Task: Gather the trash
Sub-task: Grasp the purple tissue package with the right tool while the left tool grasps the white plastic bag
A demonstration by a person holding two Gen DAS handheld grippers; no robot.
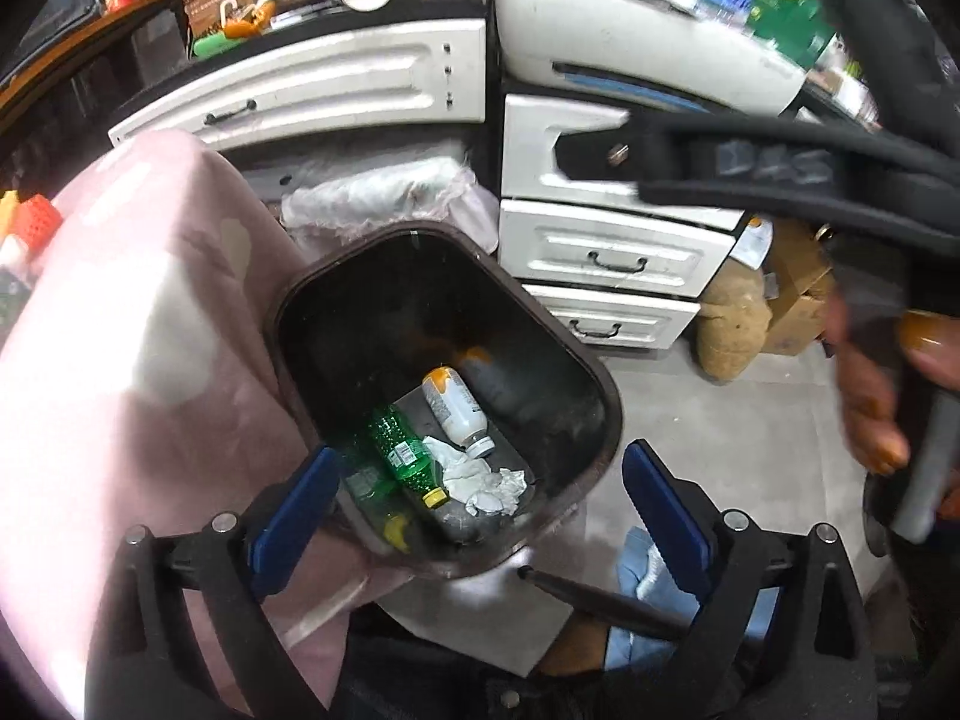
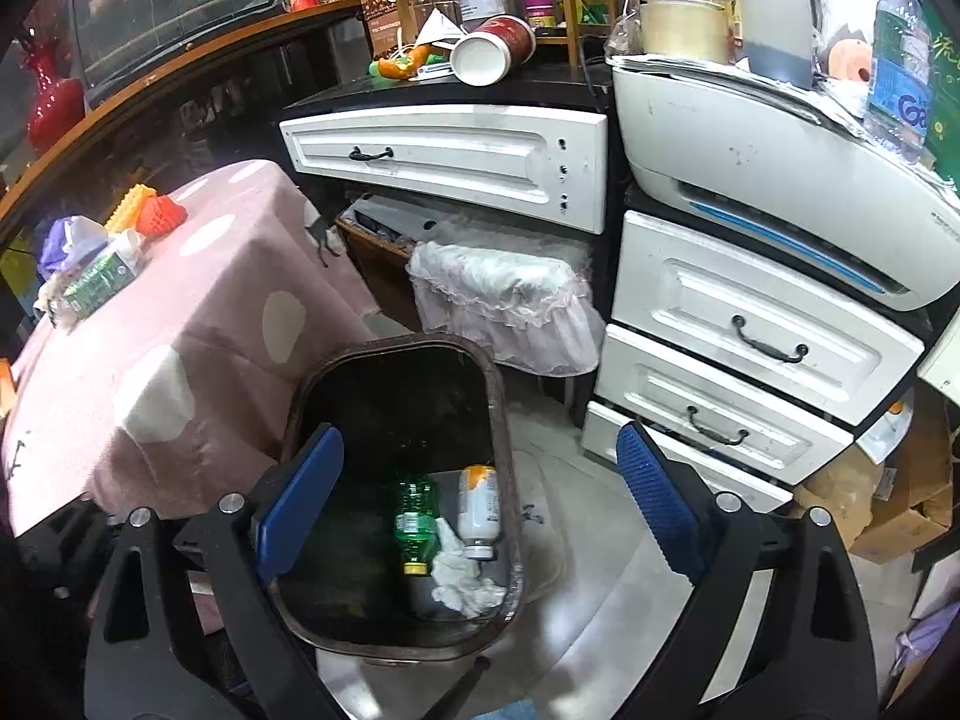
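In the brown bin [image 2: 504, 420] at 6 o'clock lie a green bottle [image 2: 414, 525], white bottle [image 2: 478, 510] and crumpled tissue [image 2: 462, 582], all likely light; left gripper [image 1: 480, 510] and right gripper [image 2: 480, 504] jaws apart, empty; pinch bottles mid-body.

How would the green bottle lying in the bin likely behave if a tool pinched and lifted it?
The green bottle looks empty, so probably light. Its thin clear plastic may dent under a pinch. Lying on its side in the bin, against the crumpled tissue, its round body could roll if nudged.
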